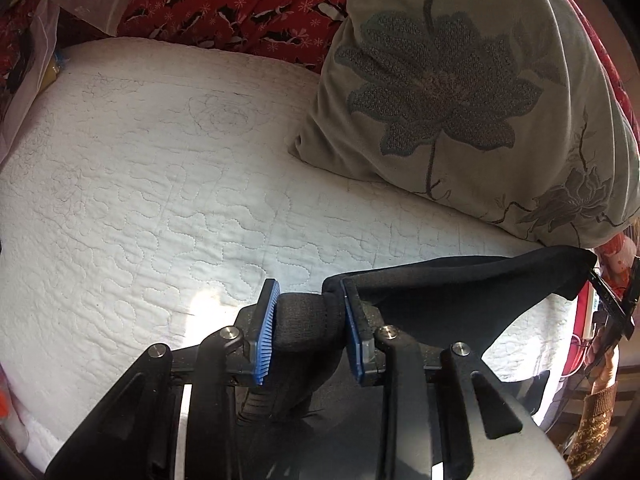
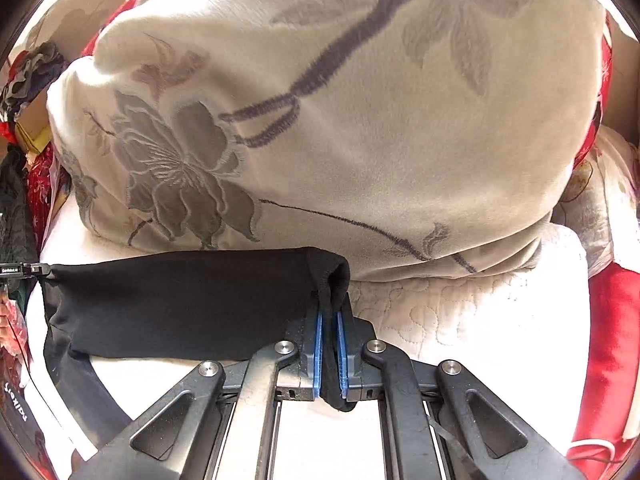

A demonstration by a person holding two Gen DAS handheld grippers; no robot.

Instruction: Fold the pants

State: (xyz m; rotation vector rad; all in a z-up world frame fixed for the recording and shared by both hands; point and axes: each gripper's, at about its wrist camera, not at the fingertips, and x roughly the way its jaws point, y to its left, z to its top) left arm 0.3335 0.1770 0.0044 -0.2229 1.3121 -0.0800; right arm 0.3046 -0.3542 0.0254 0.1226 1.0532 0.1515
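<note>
Here, both grippers are clamped on the black pants (image 2: pixel 180 304), which are raised above the white quilted bedcover (image 1: pixel 160 200). The left gripper (image 1: pixel 308 332) has its blue pads (image 1: pixel 266 336) pressed against a thick bunched roll of the fabric, so the jaws stand partly apart. The right gripper (image 2: pixel 330 352) has its jaws almost together, pinching a thin fold. The waist edge is stretched taut between the two grippers. A large floral cushion (image 2: pixel 360 120) lies on the bedcover just behind the pants, in front of red patterned fabric (image 1: pixel 248 4).
</note>
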